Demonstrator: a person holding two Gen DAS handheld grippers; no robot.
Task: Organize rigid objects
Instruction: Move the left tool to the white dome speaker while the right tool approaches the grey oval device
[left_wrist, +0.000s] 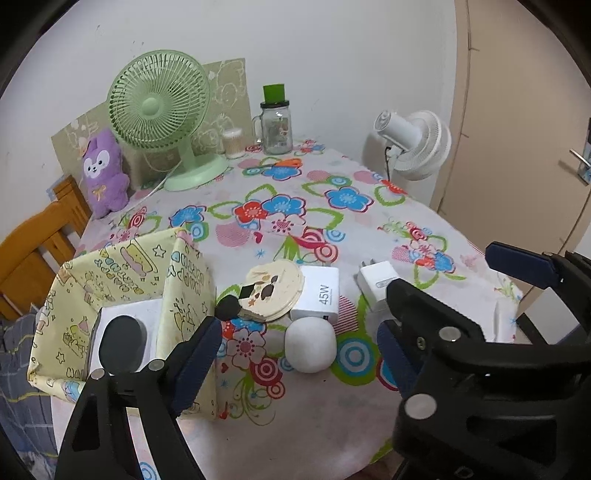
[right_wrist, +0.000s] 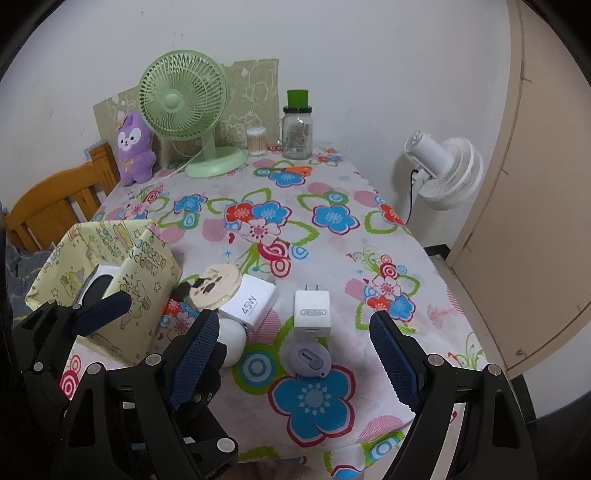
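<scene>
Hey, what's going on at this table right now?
A person is tidying small gadgets on a floral tablecloth with a hand-held tool in each hand. Both the left tool and the right tool are open and hold nothing. On the cloth lie a 45W charger, a small white plug adapter, a white ball-shaped object, a round patterned disc and a grey oval gadget. A yellow paper box at the left already holds a white box with a dark item on it.

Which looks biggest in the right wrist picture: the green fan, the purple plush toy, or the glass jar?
1. green fan, clearly largest.
2. purple plush toy.
3. glass jar, a little smaller than the toy.
All three stand at the table's far end, so nearness barely skews the order.
</scene>
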